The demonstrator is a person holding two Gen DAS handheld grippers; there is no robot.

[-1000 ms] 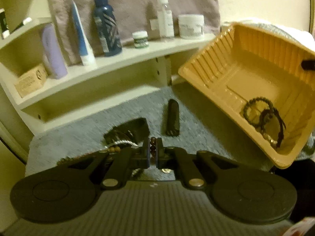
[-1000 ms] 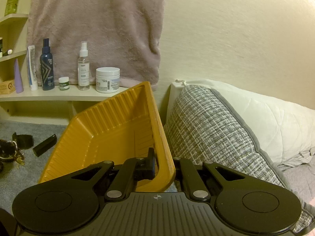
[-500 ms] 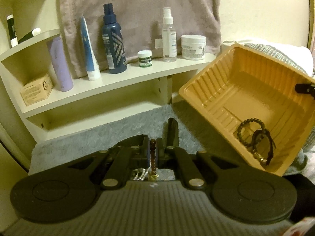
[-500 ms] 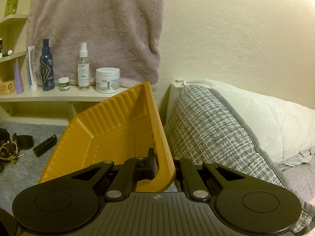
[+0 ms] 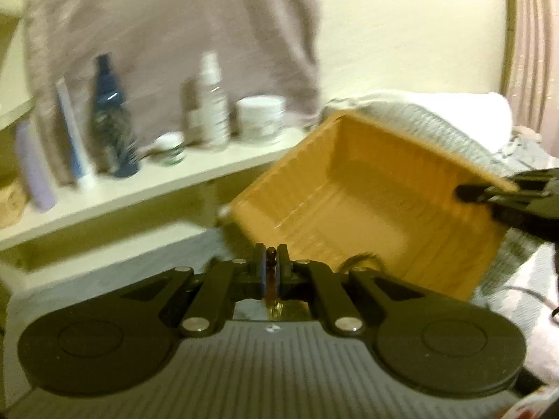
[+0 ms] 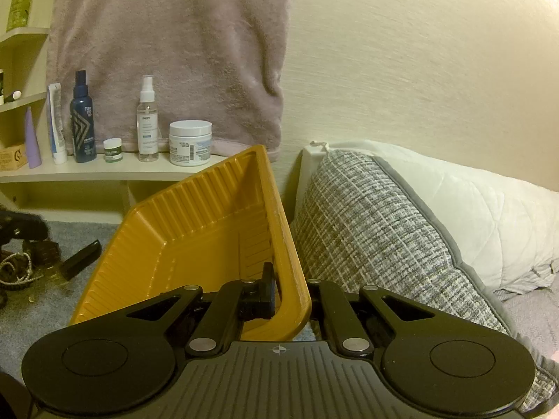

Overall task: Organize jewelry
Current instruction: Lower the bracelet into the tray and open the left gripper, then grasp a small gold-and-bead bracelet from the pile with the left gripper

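Presently the left gripper (image 5: 271, 262) is clamped on a string of dark brown round beads (image 5: 271, 257); the strand hangs down between the closed jaws, with a glint of gold-coloured metal at its lower end. Left view is motion-blurred, so finer detail of the beads cannot be told.

Right gripper (image 6: 283, 288) is closed on the rim of the tray (image 6: 195, 237): one finger inside the wall, the other outside. Tray is ochre moulded plastic, rectangular, with ribbed side walls and a smooth floor, held tilted with its open side toward the left gripper. In the left view a dark curved shape (image 5: 360, 260) lies at the tray's lower edge, partly hidden by the gripper; too blurred to identify.

On the grey carpet-like surface (image 6: 80, 296) left of the tray: a tangle of jewelry (image 6: 17, 269), including a pale beaded strand, and a flat black bar (image 6: 78, 260) just beside it.

Behind: cream shelf (image 6: 104, 173) carrying bottles, a tube and a white jar (image 6: 190, 143); plush mauve towel (image 6: 167, 49) hanging above. Right of the tray, a grey woven-check pillow (image 6: 367, 237) leans against a white quilted one (image 6: 471, 209).
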